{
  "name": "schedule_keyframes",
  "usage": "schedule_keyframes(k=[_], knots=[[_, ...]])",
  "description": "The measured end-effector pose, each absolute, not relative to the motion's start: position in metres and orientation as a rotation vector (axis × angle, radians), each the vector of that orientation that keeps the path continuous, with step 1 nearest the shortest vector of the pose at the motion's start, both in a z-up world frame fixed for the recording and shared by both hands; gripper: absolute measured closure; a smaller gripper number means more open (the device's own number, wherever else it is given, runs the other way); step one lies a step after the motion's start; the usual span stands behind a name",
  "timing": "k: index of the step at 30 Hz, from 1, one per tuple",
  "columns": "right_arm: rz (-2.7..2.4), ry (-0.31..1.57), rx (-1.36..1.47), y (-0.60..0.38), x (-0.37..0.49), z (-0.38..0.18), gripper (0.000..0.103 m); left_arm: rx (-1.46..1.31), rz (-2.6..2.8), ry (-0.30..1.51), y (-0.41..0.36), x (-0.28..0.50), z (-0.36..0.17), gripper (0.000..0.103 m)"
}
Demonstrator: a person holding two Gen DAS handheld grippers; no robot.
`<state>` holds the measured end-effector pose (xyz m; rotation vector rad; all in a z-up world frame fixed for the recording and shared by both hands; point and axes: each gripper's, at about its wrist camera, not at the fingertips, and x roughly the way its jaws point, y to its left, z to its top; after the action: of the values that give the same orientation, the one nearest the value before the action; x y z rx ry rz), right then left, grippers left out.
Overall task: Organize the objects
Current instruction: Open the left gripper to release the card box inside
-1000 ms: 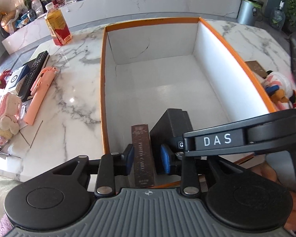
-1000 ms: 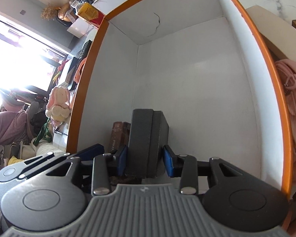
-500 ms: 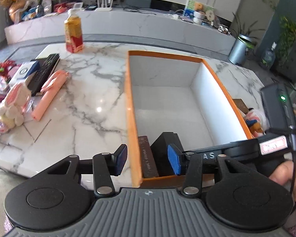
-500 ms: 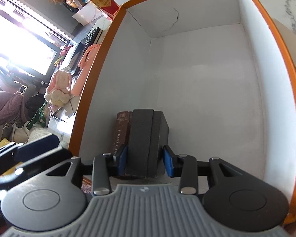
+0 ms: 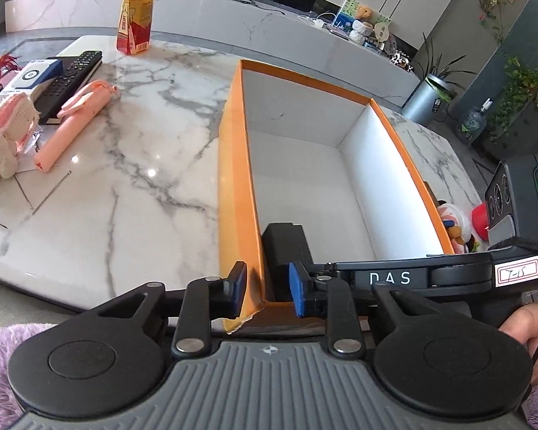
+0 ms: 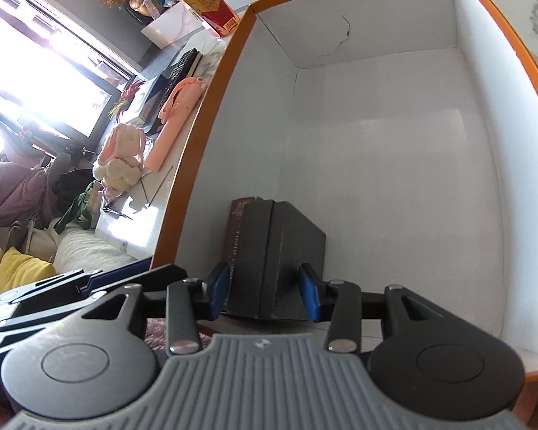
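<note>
An orange box with a white inside [image 5: 235, 165] stands on the marble table [image 5: 132, 165]; it also shows in the right wrist view [image 6: 376, 143]. A black case [image 6: 279, 261] stands upright in its near left corner next to a brown book [image 6: 235, 229]. The case also shows in the left wrist view [image 5: 285, 247]. My right gripper [image 6: 265, 292] sits around the black case with its jaws a little apart from its sides. My left gripper [image 5: 267, 288] is open and empty above the box's near left corner.
Left of the box lie a pink selfie stick [image 5: 73, 122], a black remote [image 5: 71, 80], a plush rabbit [image 5: 5, 136] and a tea bottle [image 5: 136, 14]. Soft toys [image 5: 455, 222] lie right of the box. A long marble counter [image 5: 233, 18] runs behind.
My left gripper let go of the brown book, opened and drew back and left out of the box. My right gripper loosened around the black case, which stays standing by the book.
</note>
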<state>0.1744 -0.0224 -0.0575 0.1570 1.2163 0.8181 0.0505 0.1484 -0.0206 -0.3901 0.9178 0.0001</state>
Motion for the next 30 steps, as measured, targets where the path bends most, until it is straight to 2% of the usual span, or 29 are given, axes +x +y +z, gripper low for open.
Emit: schedule_keyframes(k=[6, 8, 19, 22, 24, 30], knots=[[0.791, 1.235, 0.183, -0.02, 0.177, -0.062, 0.052, -0.396, 0.013, 0.915, 0.149, 0.049, -0.023, 0.083], [0.786, 1.272, 0.21, -0.018, 0.178, -0.065, 0.057, -0.391, 0.015, 0.914, 0.15, 0.049, -0.023, 0.083], [0.792, 1.299, 0.205, -0.016, 0.166, -0.064, 0.057, -0.359, 0.026, 0.928, 0.147, 0.042, -0.021, 0.083], [0.79, 1.272, 0.184, -0.018, 0.163, -0.062, 0.055, -0.397, 0.03, 0.926, 0.149, 0.04, -0.019, 0.081], [0.782, 1.239, 0.164, -0.019, 0.159, -0.057, 0.047, -0.392, 0.035, 0.91, 0.149, 0.038, -0.015, 0.079], [0.787, 1.148, 0.146, -0.029, 0.148, -0.034, 0.046, -0.33, 0.063, 0.847, 0.138, 0.03, 0.007, 0.077]])
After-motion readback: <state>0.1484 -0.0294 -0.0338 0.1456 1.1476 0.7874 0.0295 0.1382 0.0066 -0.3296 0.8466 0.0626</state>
